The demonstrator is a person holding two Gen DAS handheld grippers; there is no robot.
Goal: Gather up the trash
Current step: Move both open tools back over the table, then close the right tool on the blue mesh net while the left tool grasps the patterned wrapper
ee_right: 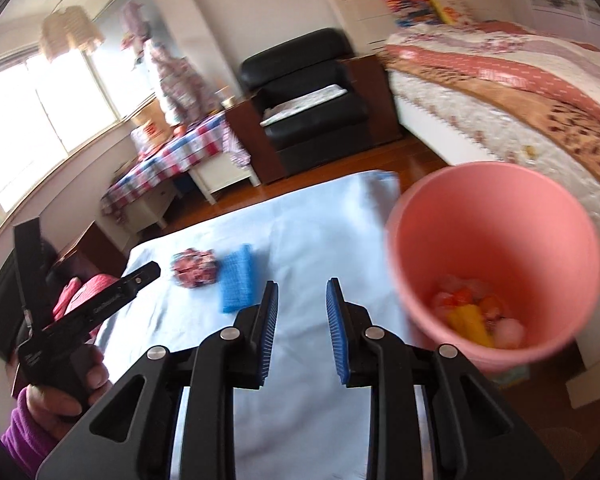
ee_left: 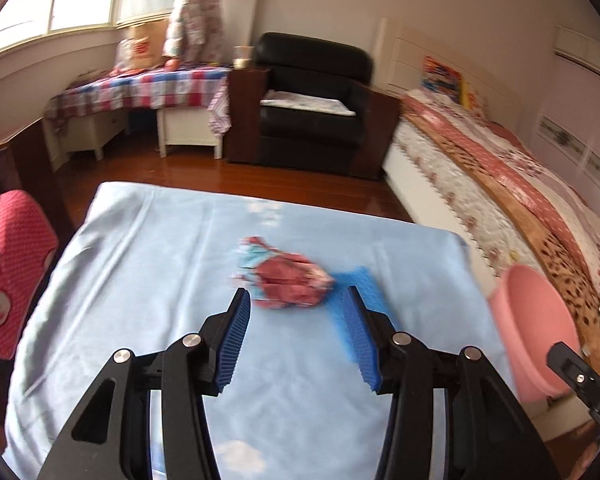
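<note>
The left gripper (ee_left: 296, 300) is nearest in the left wrist view. Its two black arms with blue ribbed pads (ee_left: 234, 340) are spread wide, and nothing is between them. It points down at the table under a light blue cloth (ee_left: 140, 280). Just past the tips lies the crumpled red and pale blue wrapper (ee_left: 286, 280). Beside it, touching or nearly so, lies the flat blue mesh pad (ee_left: 358, 276). The round pink plastic bucket (ee_left: 540, 328) stands at the right edge of the cloth.

In the right wrist view, the right gripper (ee_right: 302, 300) is nearest. Its jaws are partly open with a clear gap, and they hold nothing. It hangs over the cloth, tilted down and a bit to one side. The bucket is just to its right, with yellow, orange and white scraps (ee_right: 476, 316) already inside. The wrapper and mesh pad lie further off to the left. At the far left, a hand (ee_right: 60, 384) in a purple sleeve grips the left tool.

Both views are blurry, so the hands seem to be moving fast. The left gripper could push the wrapper away or bump the mesh pad off the cloth. It could also pinch the cloth and drag it.
</note>
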